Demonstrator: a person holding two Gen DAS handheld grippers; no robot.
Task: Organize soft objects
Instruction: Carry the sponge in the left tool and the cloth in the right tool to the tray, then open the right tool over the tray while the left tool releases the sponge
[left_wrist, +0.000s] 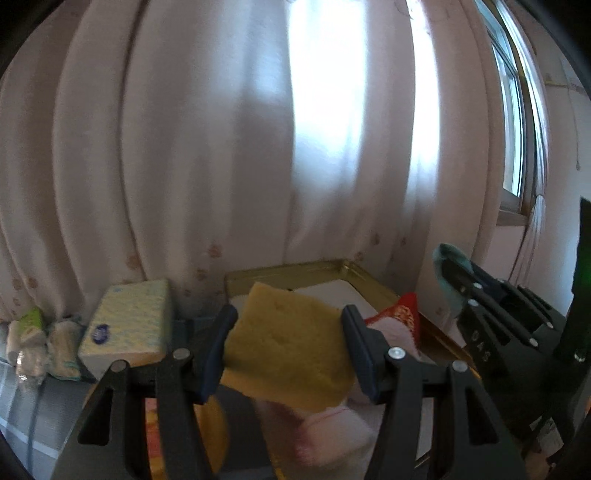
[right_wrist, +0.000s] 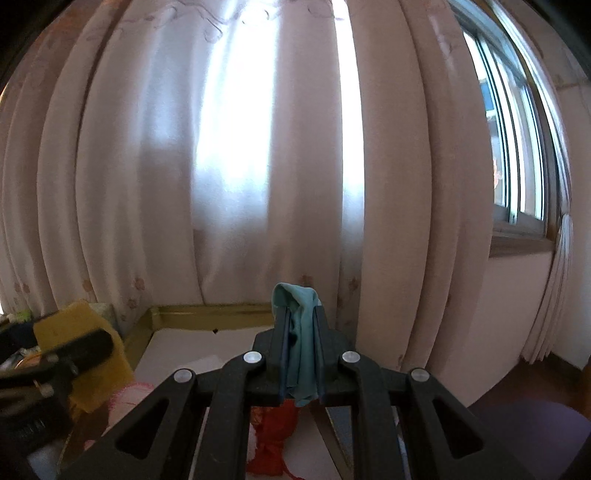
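My left gripper is shut on a yellow sponge and holds it up above a gold-rimmed tray. My right gripper is shut on a teal cloth that sticks up between its fingers; it shows at the right of the left wrist view. The sponge and left gripper show at the left of the right wrist view. A red and pink soft item lies in the tray below; it also shows in the right wrist view.
A tissue pack and small wrapped packets lie at the left. A pink curtain hangs close behind the tray. A window is at the right. White paper lines the tray.
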